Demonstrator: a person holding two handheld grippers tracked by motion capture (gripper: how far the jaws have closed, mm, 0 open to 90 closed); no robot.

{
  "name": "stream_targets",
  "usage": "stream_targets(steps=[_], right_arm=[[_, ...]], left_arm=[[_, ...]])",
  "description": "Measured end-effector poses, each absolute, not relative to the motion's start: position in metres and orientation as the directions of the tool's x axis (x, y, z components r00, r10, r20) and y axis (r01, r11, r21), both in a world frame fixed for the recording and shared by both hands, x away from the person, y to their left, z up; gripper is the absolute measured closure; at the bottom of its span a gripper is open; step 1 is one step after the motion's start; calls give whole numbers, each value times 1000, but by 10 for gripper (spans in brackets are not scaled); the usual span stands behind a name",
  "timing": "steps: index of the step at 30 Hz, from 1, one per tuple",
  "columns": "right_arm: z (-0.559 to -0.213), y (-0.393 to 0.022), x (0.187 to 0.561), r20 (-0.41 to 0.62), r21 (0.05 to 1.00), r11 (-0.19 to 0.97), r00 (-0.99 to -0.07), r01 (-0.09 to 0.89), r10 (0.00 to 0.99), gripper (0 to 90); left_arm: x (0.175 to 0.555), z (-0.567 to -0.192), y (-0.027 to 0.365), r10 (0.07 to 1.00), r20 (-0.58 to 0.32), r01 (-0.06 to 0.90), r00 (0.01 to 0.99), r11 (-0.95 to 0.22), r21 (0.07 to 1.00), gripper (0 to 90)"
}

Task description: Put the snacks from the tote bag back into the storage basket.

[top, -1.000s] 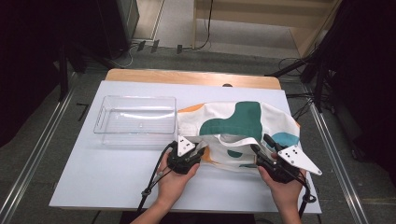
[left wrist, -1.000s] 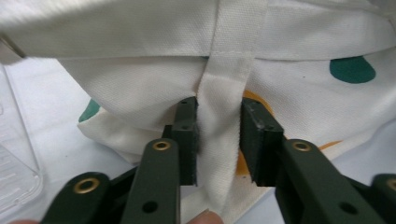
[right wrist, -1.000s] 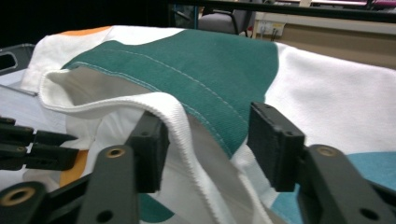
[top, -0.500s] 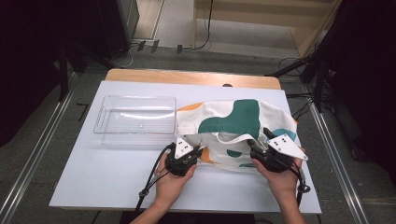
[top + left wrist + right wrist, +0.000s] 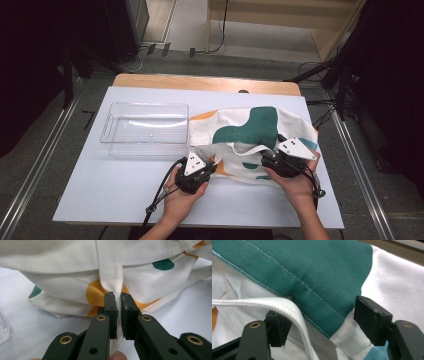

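Note:
A white cloth bag [image 5: 250, 127] with green, orange and teal blobs lies on the white table [image 5: 115, 190]. My left gripper [image 5: 212, 166] is at the bag's near left corner. In the left gripper view it [image 5: 119, 302] is shut on a white strap [image 5: 110, 275] that runs down from the bag [image 5: 62, 265]. My right gripper [image 5: 266, 157] rests on the bag's near right part. Its jaws [image 5: 322, 312] have just been opening and stand wide over a green patch [image 5: 312, 272]. A white strap [image 5: 274, 305] lies loose by its left jaw, not pinched.
A clear plastic tray [image 5: 145, 127] stands on the table left of the bag, close to its edge. A wooden board [image 5: 200, 82] borders the table's far side. Cables [image 5: 160, 192] trail from the grippers toward the near edge. Dark floor and metal rails surround the table.
My right hand has shifted left, further onto the bag. The left hand has stayed at the bag's near left corner.

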State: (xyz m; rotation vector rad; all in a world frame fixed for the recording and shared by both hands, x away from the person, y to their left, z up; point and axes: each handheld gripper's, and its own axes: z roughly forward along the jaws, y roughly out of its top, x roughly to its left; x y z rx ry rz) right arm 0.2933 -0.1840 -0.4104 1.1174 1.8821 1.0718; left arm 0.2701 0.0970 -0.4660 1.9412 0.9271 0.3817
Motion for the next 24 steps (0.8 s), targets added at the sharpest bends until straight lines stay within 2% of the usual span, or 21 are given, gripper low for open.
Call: stream_targets(steps=[5,6,9,10,13,14,15,16,17,19,24], right_arm=[[-412,-181,293,-150,888,305,-412,344,899,252],[-414,-178,292,-147,884,322,-452,338,880,200],[-418,-176,292,-165,886,309,-388,345,907,297],[-417,-177,292,-152,894,293,-384,340,911,356],[-410,-182,285,-115,929,240,-398,282,910,606],[-406,-184,283,-99,937,222,-403,269,910,667],[-406,-184,283,-99,937,222,-403,269,910,667],[-398,-191,281,-73,951,188,-411,247,909,786],[-394,-193,282,-69,955,178,-405,239,912,824],[-386,-200,284,-68,957,172,-398,232,915,867],[-365,-215,304,-39,961,141,-388,237,921,875]], left_arm=[[269,-468,97,736,-97,449,670,-298,842,855],[268,-469,98,732,-95,450,675,-306,839,855],[266,-469,98,731,-83,442,677,-314,840,856],[266,-469,99,732,-87,446,676,-312,839,856],[266,-471,101,732,-92,460,675,-319,829,857],[266,-471,101,731,-91,459,677,-322,828,858],[266,-471,101,731,-91,459,677,-322,828,858],[265,-472,101,730,-68,453,680,-345,822,859],[264,-472,101,728,-63,455,682,-356,816,860],[262,-473,102,728,-46,455,684,-376,807,862],[256,-475,104,727,-13,461,686,-421,781,868]])
